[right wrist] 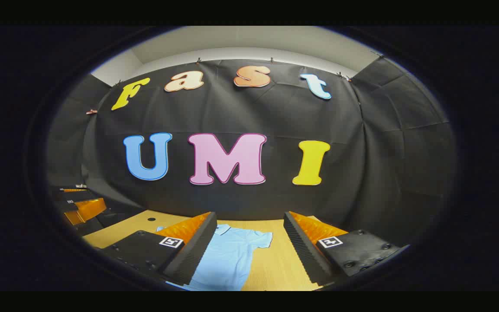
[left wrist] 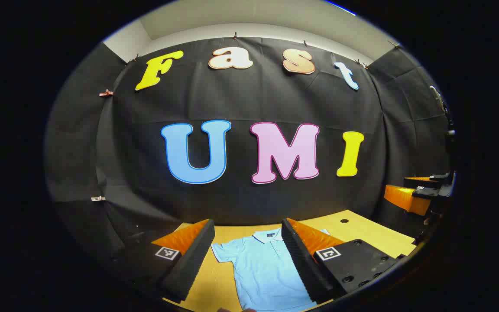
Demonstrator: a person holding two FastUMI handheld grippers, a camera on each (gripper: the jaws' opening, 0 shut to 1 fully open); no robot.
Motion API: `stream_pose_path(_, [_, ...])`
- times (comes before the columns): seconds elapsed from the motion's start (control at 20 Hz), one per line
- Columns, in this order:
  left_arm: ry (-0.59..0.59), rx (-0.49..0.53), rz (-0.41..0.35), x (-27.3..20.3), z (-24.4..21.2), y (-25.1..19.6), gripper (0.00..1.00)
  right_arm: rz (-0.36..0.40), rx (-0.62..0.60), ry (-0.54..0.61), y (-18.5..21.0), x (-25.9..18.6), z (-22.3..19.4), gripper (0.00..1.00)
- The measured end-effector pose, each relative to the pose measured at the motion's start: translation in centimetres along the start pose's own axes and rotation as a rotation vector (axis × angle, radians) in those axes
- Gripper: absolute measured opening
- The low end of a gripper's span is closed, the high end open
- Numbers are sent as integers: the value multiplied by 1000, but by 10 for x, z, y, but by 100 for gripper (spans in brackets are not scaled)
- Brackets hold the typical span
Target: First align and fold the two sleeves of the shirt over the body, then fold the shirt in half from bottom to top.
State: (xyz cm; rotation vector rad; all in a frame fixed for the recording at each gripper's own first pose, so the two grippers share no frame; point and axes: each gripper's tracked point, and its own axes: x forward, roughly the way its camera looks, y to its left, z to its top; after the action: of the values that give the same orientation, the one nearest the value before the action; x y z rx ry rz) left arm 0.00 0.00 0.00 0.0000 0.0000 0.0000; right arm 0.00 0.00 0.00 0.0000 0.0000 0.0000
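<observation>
My left gripper [left wrist: 247,251] sits at the bottom centre of the left gripper view with its two fingers spread wide apart and nothing between them, pointing forward and held above the surface. My right gripper [right wrist: 249,242] sits the same way at the bottom centre of the right gripper view, fingers parted wide and gripping nothing. At the right edge of the left gripper view I see the right gripper [left wrist: 418,195] off to the side, and at the left edge of the right gripper view the left gripper [right wrist: 78,206], the two well apart.
</observation>
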Motion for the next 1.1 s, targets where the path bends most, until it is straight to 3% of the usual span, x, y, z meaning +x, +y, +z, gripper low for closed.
stream_pose_path(0.15, [-4,-4,35,5,1,9,99,-5,7,4,-1,5,-3,97])
stream_pose_path(1.1, [43,-26,23,39,-15,5,98,-34,-32,103,-20,54,-48,97])
